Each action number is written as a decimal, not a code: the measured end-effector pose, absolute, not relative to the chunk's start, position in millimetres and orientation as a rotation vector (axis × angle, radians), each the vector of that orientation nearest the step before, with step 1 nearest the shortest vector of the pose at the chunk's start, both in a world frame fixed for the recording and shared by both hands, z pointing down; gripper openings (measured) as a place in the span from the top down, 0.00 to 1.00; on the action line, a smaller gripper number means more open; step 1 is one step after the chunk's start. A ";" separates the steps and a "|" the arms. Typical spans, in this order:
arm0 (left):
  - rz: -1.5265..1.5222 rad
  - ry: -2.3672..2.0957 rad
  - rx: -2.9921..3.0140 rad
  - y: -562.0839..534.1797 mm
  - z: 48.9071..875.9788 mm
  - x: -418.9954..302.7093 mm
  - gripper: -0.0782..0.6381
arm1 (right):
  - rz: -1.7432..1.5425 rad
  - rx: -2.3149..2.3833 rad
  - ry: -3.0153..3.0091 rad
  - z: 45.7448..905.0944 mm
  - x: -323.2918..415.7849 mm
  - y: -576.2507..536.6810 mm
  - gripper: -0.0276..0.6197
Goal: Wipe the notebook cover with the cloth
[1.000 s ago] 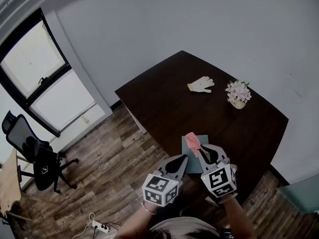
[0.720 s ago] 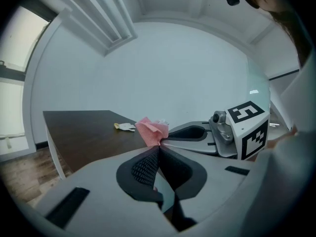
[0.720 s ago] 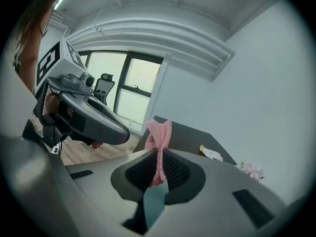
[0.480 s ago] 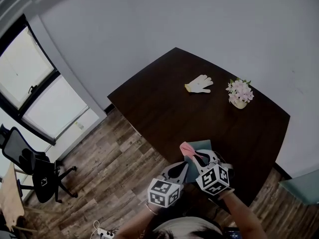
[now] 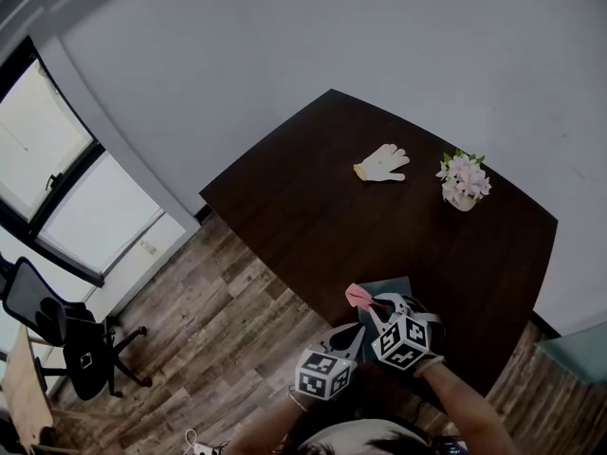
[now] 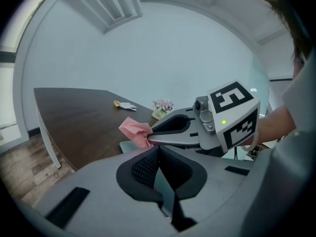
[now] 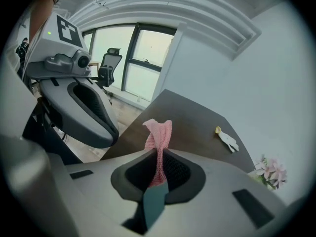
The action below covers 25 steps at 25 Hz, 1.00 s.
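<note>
A pink cloth (image 5: 358, 296) sticks out past the tips of my right gripper (image 5: 372, 302), which is shut on it. In the right gripper view the cloth (image 7: 159, 132) stands up from between the jaws. The cloth hangs over the left edge of a teal notebook (image 5: 393, 285) that lies near the front edge of the dark table (image 5: 313, 207); most of the notebook is hidden under the grippers. My left gripper (image 5: 352, 331) is just left of the right one, jaws together with nothing seen between them. The left gripper view shows the cloth (image 6: 134, 131) and a corner of the notebook (image 6: 127, 146).
A white glove (image 5: 381, 163) and a small pot of pink flowers (image 5: 463, 181) sit at the far side of the table. The table's front edge drops to a wooden floor (image 5: 199, 320). An office chair (image 5: 59, 335) stands by the window at left.
Both grippers have drawn back toward the table's front edge and the cloth has slid toward the notebook's left edge. The right gripper has kept hold of the cloth.
</note>
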<state>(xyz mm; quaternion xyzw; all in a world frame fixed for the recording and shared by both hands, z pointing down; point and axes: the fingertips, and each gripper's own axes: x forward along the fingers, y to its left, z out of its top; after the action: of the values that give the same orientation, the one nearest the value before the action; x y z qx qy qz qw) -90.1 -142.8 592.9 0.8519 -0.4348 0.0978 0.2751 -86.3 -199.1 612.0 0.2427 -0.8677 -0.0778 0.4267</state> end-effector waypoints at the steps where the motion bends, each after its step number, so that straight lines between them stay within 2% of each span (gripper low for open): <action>1: 0.273 -1.158 2.288 -144.1 598.4 -90.5 0.87 | -0.185 0.601 -2.157 617.3 -87.5 -202.5 0.90; 11: 0.373 -1.093 2.243 -155.3 646.7 -91.3 0.87 | -0.115 0.523 -2.054 661.3 -95.2 -222.7 0.90; 25: 0.399 -1.041 2.180 -162.5 671.3 -87.5 0.87 | -0.107 0.474 -1.996 679.7 -96.7 -236.8 0.90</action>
<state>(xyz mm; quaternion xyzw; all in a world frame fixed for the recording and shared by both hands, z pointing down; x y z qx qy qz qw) -87.5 -162.5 671.3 0.8373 -0.4001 0.1534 0.3396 -96.7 -236.8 679.7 0.1975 -0.8316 -0.0444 0.5171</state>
